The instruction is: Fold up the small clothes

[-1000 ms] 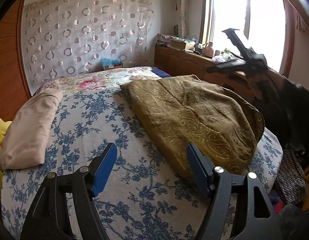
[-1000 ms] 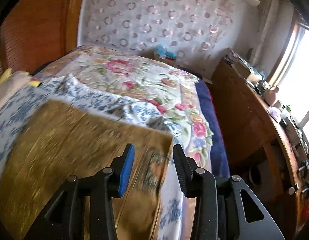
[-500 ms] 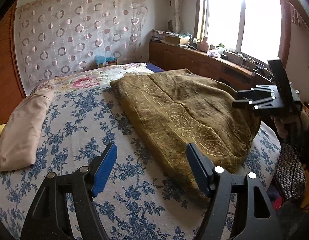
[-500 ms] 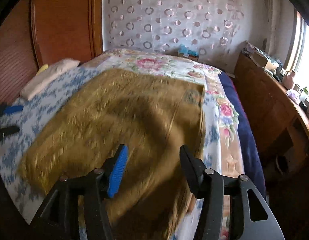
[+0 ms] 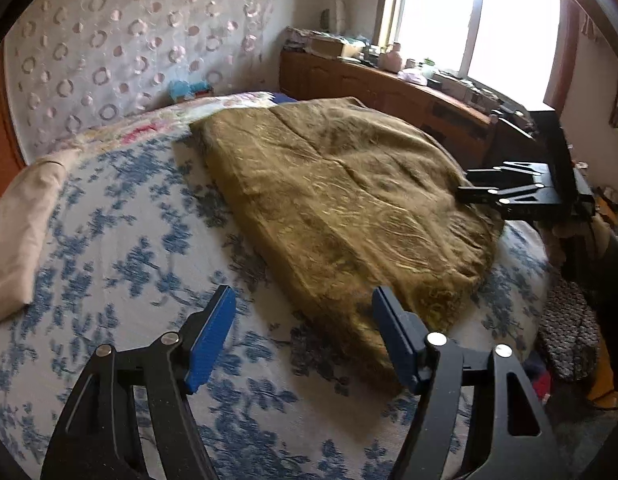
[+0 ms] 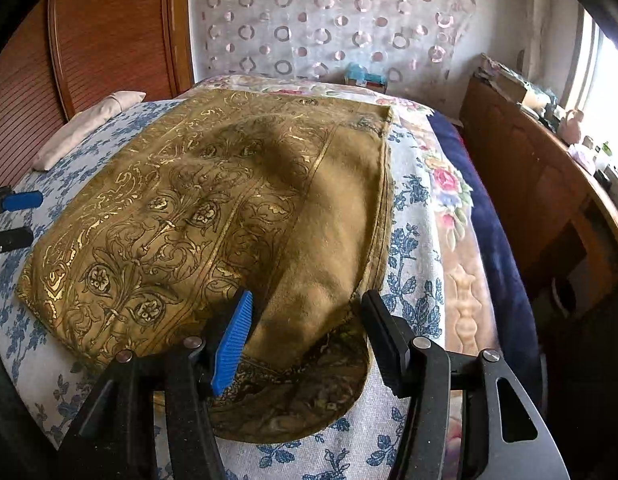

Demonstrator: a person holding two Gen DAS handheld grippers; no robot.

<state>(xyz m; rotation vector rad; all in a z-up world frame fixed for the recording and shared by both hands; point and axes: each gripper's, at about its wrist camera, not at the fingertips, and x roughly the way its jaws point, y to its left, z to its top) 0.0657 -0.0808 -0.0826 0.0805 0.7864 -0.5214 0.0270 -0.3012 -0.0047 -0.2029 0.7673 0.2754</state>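
An olive-gold patterned cloth (image 5: 341,200) lies folded and spread on the blue-flowered bedsheet (image 5: 121,248). My left gripper (image 5: 303,332) hovers over the sheet at the cloth's near left corner. Its jaws are closing, and neither blue pad presses on the cloth. In the right wrist view the same cloth (image 6: 213,200) fills the bed. My right gripper (image 6: 309,320) stands open just above its near rounded hem, with cloth below the gap and nothing pinched. Each gripper shows in the other's view: the right gripper (image 5: 465,190) over the cloth's right edge, the left gripper (image 6: 13,216) at the far left.
A beige pillow (image 5: 21,232) lies along the bed's left side. A wooden dresser (image 5: 389,88) crowded with small items runs under the window on the right. A blue box (image 6: 365,78) sits at the head of the bed. A patterned bag (image 5: 565,328) is on the floor.
The right gripper has drawn back from the cloth's far corner to its near hem, dropped lower, and opened wider. The left gripper has edged toward the cloth and its jaws have narrowed a little.
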